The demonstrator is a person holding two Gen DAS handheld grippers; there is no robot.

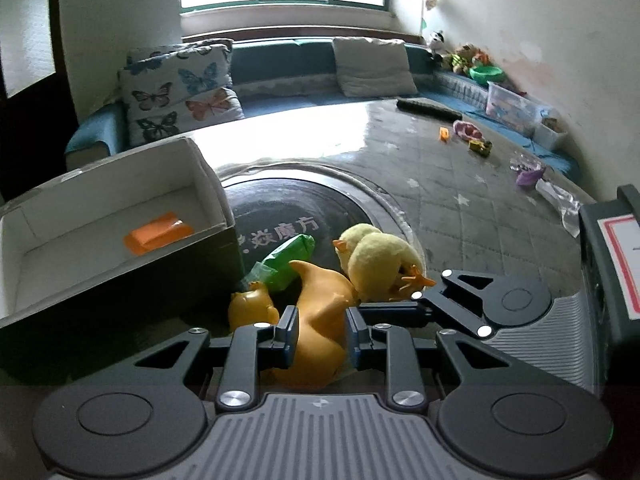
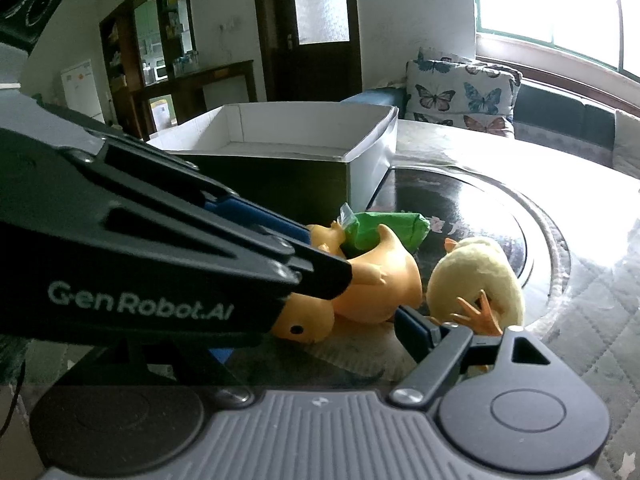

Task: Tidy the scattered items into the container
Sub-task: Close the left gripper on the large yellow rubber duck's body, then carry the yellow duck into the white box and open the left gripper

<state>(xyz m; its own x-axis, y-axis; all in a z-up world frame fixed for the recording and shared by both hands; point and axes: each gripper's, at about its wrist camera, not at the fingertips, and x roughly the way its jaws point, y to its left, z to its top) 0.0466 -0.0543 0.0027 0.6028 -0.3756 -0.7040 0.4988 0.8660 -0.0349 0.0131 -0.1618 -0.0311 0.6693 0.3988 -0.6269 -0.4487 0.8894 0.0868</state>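
Left gripper (image 1: 319,336) had its jaws narrowed onto the orange rubber duck (image 1: 320,312), pads pressing either flank of the toy's body, so it looked gripped rather than merely straddled. Whether the duck had left the counter (image 1: 460,184) could not be told.

Going left to right in the left wrist view: the open cardboard box (image 1: 208,184) sat at the left with only an orange packet (image 1: 158,233) lying on its floor. Just beside the box's near corner lay a green packet (image 1: 286,262), touching the duck. Next came the plush yellow chick (image 1: 380,264), lying against the duck's right side. Right gripper (image 2: 348,328) stood wide apart and held nothing; its near finger sat between duck and chick.

By my judgement the task was barely begun: one item boxed, the duck in hand, green packet and chick waiting. Several small toys (image 1: 472,136) lay scattered well apart toward the far right.

For room, the box wall rose close on the left, so the duck would need lifting over that rim. The two grippers were crowded together around the duck, the tightest spot. Beyond the dark round inset (image 1: 304,208) the counter lay open.
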